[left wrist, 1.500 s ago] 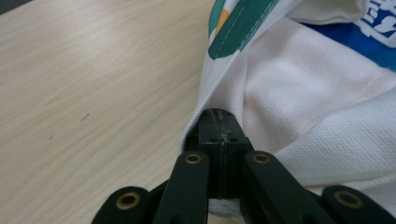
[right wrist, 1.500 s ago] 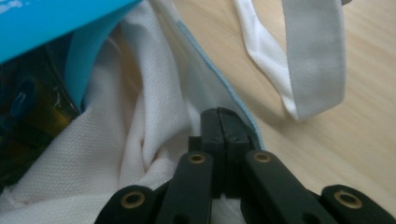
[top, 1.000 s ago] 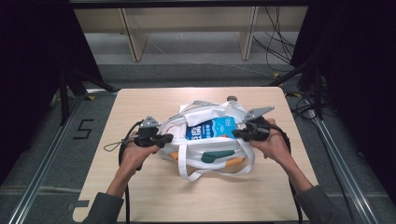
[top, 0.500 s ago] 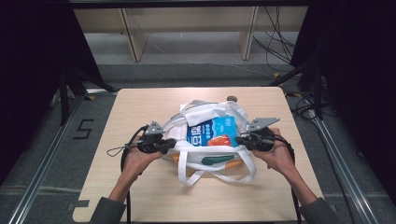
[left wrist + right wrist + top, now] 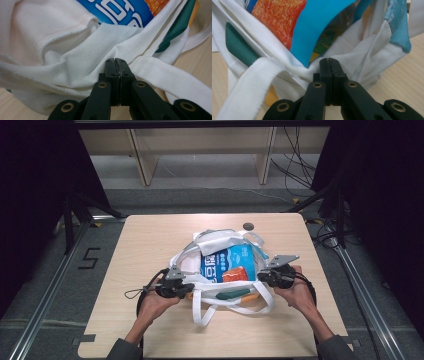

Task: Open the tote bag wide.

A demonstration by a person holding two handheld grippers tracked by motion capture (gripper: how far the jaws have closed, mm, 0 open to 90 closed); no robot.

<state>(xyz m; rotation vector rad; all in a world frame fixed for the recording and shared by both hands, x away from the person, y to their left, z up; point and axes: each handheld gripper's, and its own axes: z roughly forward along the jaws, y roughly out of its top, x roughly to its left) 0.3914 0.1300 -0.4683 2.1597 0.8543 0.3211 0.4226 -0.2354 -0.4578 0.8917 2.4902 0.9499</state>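
A white cloth tote bag (image 5: 220,249) lies on the wooden table (image 5: 150,235), its mouth held apart. Inside stands a blue snack packet (image 5: 227,262) with an orange picture; a dark green patch (image 5: 232,295) shows near the bag's front. My left gripper (image 5: 191,288) is shut on the bag's left rim; in the left gripper view the jaws (image 5: 116,60) have just been closing and pinch a fold of white cloth (image 5: 75,60). My right gripper (image 5: 258,276) is shut on the right rim, its jaws (image 5: 328,59) meeting on bunched cloth below the packet (image 5: 312,30).
The bag's white strap (image 5: 205,312) trails toward the table's front edge. A small dark round object (image 5: 247,226) sits on the table behind the bag. Bare wood lies at the far left and far right. Shelving and cables stand beyond the table.
Both hands have come toward the table's front edge and lower, dragging the bag with them. The packet inside has shifted along with the bag.
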